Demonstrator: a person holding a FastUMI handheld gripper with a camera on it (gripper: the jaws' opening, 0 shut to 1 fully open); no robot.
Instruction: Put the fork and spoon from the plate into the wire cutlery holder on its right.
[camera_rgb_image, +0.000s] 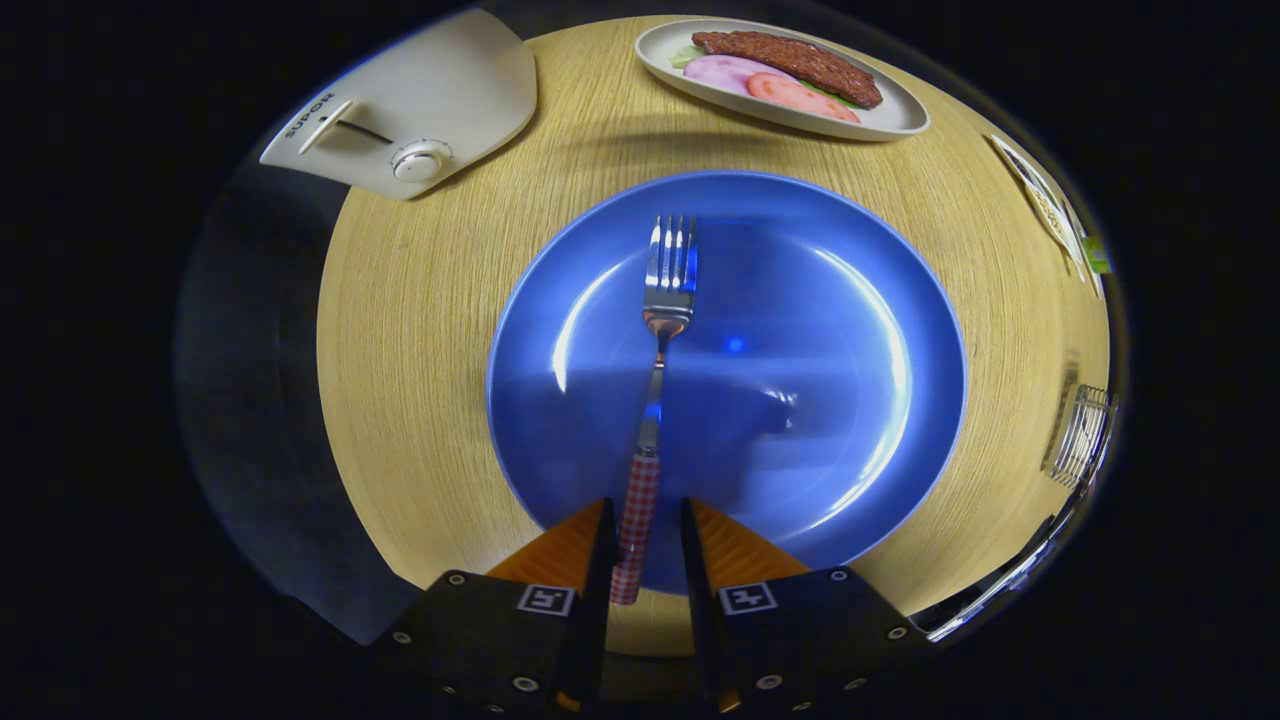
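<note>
The fork (660, 370) is a shiny metal one with four tines and a slim neck, and its handle is wrapped in a red-and-white check pattern. It lies on the big blue plate (800, 300), which sits in the middle of the round wooden bench (420, 330). The tines point away towards the far side of the plate, and the checked handle runs back over the near rim.

The hand-held gripper (647, 530) is down over that near rim with its two fingers (600, 545) set apart, one on each side of the checked handle. The handle sits in the gap between them, closer to the left finger; there is a sliver of space on the right side, so the fingers do not look clamped on it.

Off at the right edge of the bench stands the wire cutlery holder (1082, 435), well apart from the plate. Beyond the plate is a white dish (900, 118) of sliced meats, and a white toaster (420, 100) sits to the far left.
</note>
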